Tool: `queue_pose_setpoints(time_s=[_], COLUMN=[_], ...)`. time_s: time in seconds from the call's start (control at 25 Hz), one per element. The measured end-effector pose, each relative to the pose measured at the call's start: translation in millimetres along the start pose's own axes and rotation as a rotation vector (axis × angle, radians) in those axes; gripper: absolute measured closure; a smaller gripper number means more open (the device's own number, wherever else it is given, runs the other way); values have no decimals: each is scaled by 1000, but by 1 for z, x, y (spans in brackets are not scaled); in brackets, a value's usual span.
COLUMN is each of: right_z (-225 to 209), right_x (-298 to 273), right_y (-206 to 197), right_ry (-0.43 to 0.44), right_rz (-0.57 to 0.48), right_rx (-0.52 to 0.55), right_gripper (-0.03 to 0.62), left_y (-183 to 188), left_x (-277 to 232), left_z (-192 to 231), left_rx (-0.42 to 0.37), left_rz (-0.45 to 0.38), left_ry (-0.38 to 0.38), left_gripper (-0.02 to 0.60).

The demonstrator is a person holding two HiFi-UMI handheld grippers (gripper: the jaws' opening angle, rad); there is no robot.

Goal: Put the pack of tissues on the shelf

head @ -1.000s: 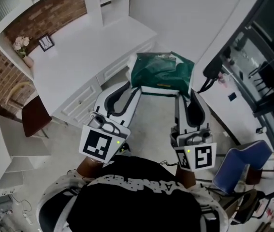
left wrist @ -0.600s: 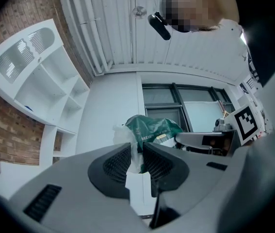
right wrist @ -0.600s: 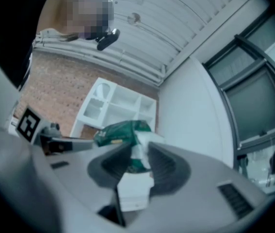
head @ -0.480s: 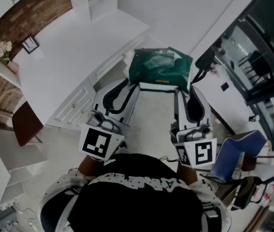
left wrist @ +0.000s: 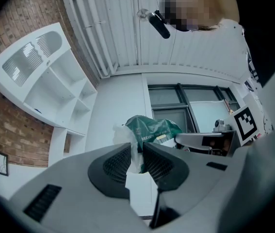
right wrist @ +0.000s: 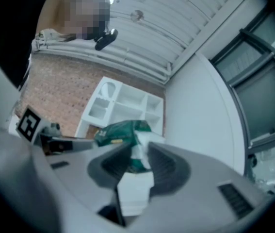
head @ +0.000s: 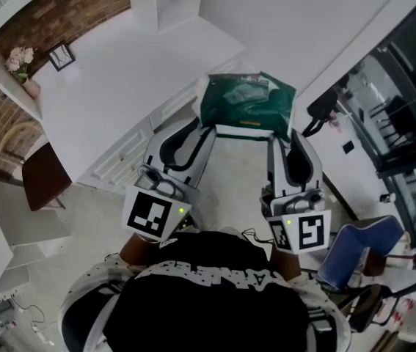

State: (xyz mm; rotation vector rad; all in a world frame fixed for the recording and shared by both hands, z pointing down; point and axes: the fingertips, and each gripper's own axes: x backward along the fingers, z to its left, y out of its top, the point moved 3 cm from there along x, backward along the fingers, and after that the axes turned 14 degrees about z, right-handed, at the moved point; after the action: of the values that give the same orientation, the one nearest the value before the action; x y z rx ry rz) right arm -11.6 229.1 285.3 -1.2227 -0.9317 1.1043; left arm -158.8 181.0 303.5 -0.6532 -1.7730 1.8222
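**A:** Head view first. Where is the pack of tissues (head: 246, 103)?

**B:** Upper centre of the frame. It is one dark green pack, held in the air beside the right end of the white desk (head: 134, 72). The left gripper (head: 208, 128) has its lower left edge and the right gripper (head: 281, 134) its lower right edge.

**A:** Counts?

**B:** Two grippers, and two black-and-white marker cubes (head: 155, 215) low in the frame, one on each gripper. At upper left on the desk there is one small picture frame (head: 61, 55) and one bunch of pale flowers (head: 19, 59). One brown chair (head: 42, 176) is at the left edge and one blue chair (head: 358, 251) at lower right.

**A:** Left gripper view?

**B:** The jaws are nearly together at lower centre, pinching the crinkled clear wrapper at the pack's end. The green body (left wrist: 154, 130) rises just above them. White print on it begins "DREAM", and the rest is too small to read. A yellow label sits under the print. One white shelf unit (left wrist: 55, 81) fills the left side, well apart from the pack.

**A:** Right gripper view?

**B:** It's blurred. The jaws at lower centre are clamped on the wrapper at the pack's other end, with the green body (right wrist: 122, 132) just above and to the left. No print can be read here. The shelf unit (right wrist: 122, 103) stands at upper centre behind the pack.
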Motion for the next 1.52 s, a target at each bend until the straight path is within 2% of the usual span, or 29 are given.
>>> queue_pose_setpoints(time_s=[0.28, 0.64, 0.88, 1.04, 1.52], right_z=[-1, -11, -44, -63, -131], right_x=[-3, -19, -97, -130, -205], right_y=[1, -10, -7, -7, -3], right_ry=[20, 75, 181, 224, 324], right_rz=[-30, -60, -76, -101, -144], right_rx=[1, -17, -25, -36, -77], right_gripper=[467, 467, 467, 467, 468], left_y=[3, -3, 4, 10, 23], left_x=[1, -8, -59, -87, -170], left_z=[1, 4, 48, 65, 86], left_rx=[-21, -45, -57, -77, -116], left_rz=[-22, -8, 12, 11, 28], left_ry=[23, 76, 185, 230, 338], left_gripper=[476, 476, 476, 476, 476])
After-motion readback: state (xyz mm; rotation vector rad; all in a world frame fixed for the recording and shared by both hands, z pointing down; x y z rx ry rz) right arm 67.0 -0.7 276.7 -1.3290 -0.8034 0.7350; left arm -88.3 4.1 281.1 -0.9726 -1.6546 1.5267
